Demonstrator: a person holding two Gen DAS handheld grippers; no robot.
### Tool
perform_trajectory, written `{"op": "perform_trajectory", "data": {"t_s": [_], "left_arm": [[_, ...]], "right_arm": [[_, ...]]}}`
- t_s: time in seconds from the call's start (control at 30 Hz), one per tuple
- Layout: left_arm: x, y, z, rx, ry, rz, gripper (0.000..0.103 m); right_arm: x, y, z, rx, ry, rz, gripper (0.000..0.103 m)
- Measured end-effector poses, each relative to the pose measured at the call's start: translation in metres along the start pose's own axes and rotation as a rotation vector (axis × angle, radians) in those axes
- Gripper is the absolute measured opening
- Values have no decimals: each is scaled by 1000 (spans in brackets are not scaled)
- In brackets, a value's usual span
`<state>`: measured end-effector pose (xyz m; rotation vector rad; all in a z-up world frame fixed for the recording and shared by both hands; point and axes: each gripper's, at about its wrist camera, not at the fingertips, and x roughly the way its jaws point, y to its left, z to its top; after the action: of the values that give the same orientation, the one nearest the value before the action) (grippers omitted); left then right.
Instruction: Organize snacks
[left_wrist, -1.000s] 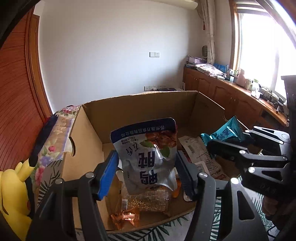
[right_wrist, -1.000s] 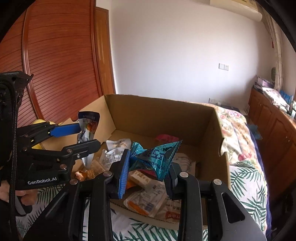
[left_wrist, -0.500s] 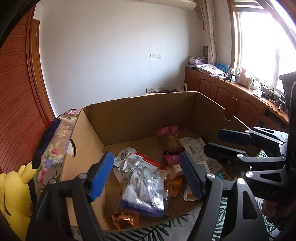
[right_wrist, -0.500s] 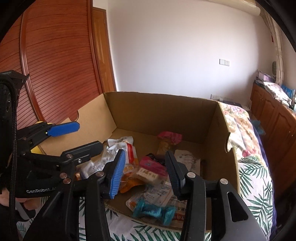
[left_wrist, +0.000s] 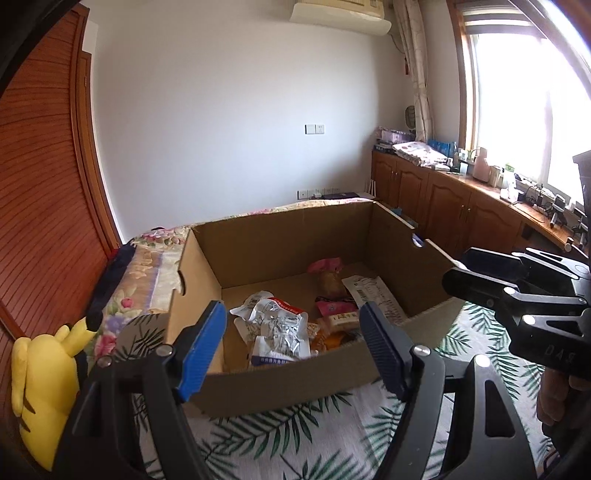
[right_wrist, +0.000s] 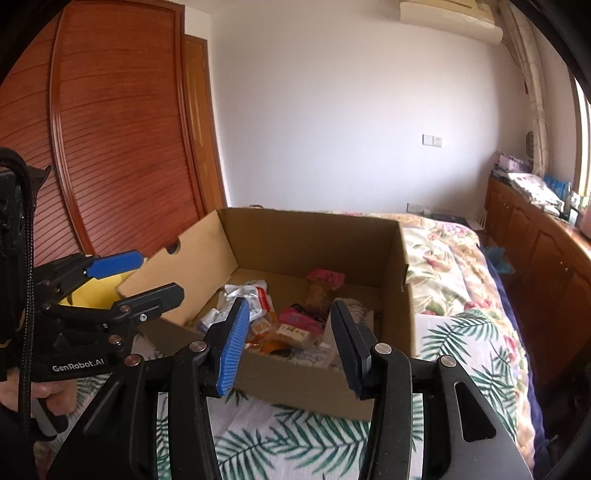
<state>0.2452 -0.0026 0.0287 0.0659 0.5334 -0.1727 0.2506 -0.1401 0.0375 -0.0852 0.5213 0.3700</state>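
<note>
So the snacks are all sitting in the bottom of an open cardboard box (left_wrist: 280, 243) on the bed, kind of a loose pile. There's a crinkly silver pouch (left_wrist: 282, 328) toward the near-left of the pile with a white and red packet (left_wrist: 258, 301) just behind it, a pink wrapper (left_wrist: 325, 265) further back near the middle on top of something brownish, another pink packet (left_wrist: 336, 306) closer in, some orange bits (left_wrist: 332, 338) beside the silver pouch, and a flat white packet with printing (left_wrist: 371, 295) lying along the right side. From the right wrist view you get the same heap from the other angle, pink wrapper (right_wrist: 325, 277) at the back, silver stuff (right_wrist: 242, 295) on the left. The left gripper (left_wrist: 293, 347) is spread wide and holding nothing, hanging just in front of the box's near wall, above the bedding. The right gripper (right_wrist: 286, 345) is also spread apart and empty, same deal, short of the near wall of the box. Each one shows up in the other's camera off to the side. The box sits on a leaf print sheet (left_wrist: 295, 435), with a floral quilt (right_wrist: 443, 254) past it. A yellow plush toy (left_wrist: 44, 384) is off to the left by the wooden wardrobe doors (right_wrist: 110, 147), and wooden cabinets (left_wrist: 443, 210) run under the window on the right.
</note>
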Motion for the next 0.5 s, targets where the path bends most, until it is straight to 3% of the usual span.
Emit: {"op": "perform_trajectory", "data": {"t_s": [0.5], "left_arm": [[-88, -18, -17, 0, -76, 22, 80]], "right_arm": [[-79, 23, -27, 9, -57, -32, 55]]}}
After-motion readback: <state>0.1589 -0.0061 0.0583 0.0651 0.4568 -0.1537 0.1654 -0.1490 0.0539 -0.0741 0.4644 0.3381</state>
